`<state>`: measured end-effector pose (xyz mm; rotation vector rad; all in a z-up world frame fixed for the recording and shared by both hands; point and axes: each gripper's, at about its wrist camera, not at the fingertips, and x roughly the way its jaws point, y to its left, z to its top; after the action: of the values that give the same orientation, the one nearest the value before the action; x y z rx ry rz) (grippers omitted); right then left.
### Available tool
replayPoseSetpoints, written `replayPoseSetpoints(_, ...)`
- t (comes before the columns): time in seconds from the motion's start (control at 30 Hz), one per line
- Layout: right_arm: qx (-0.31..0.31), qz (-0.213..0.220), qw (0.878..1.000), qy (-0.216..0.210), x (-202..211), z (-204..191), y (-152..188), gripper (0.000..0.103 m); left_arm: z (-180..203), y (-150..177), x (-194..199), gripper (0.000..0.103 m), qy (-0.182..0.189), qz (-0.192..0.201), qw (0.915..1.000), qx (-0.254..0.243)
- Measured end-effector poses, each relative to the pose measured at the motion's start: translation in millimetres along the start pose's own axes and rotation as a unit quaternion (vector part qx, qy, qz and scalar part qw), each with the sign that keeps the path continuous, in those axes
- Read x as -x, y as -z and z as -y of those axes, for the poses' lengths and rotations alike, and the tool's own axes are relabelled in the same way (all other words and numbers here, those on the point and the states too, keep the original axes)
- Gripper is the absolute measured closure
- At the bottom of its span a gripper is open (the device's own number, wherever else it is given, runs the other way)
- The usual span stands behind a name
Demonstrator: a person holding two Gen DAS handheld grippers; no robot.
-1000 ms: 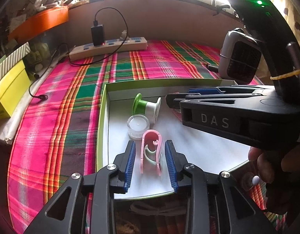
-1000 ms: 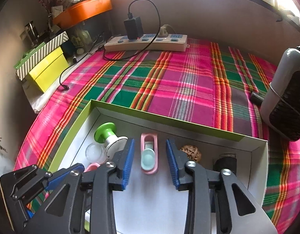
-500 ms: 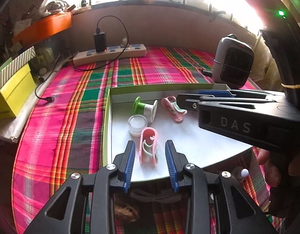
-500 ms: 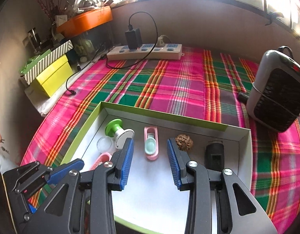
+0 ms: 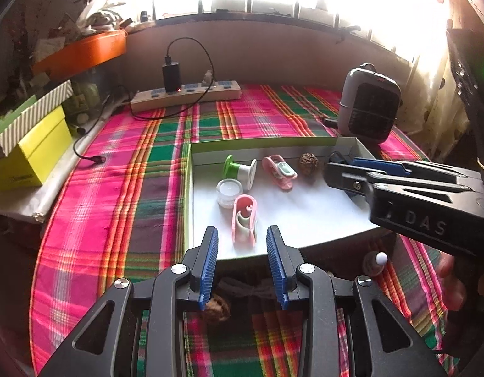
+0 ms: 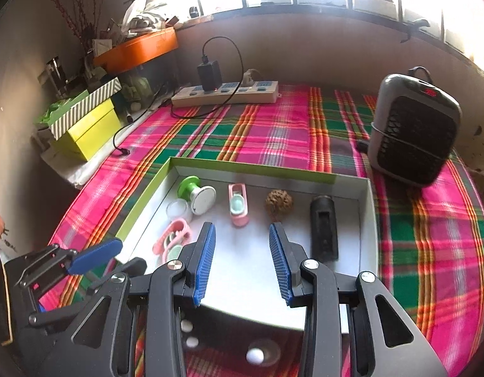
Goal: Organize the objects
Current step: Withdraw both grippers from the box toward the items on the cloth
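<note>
Below my left tool (image 5: 242, 264), its jaws apart and empty, a brown wrinkled walnut (image 5: 215, 309) lies outside the shallow green-rimmed white cardboard tray (image 5: 189, 188); I should lower squarely over it. My right tool (image 6: 242, 262) gapes empty too.

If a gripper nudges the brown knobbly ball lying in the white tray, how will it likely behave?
The brown ball looks round, so it would probably roll across the tray's smooth floor. Its rough surface should give the pads grip. It seems small and probably light.
</note>
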<state>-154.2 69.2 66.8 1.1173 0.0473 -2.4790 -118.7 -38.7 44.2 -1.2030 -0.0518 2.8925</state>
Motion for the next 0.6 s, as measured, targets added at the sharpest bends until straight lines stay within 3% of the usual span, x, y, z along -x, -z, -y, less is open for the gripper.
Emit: replayPoseSetpoints(0.6, -0.021, 0.012, 0.999, 0.033, 32.2, 14.7, 43.7, 0.064, -14.8, 17.0, 22.7, 0.073, 0.000, 0.014, 0.9997, 0.022)
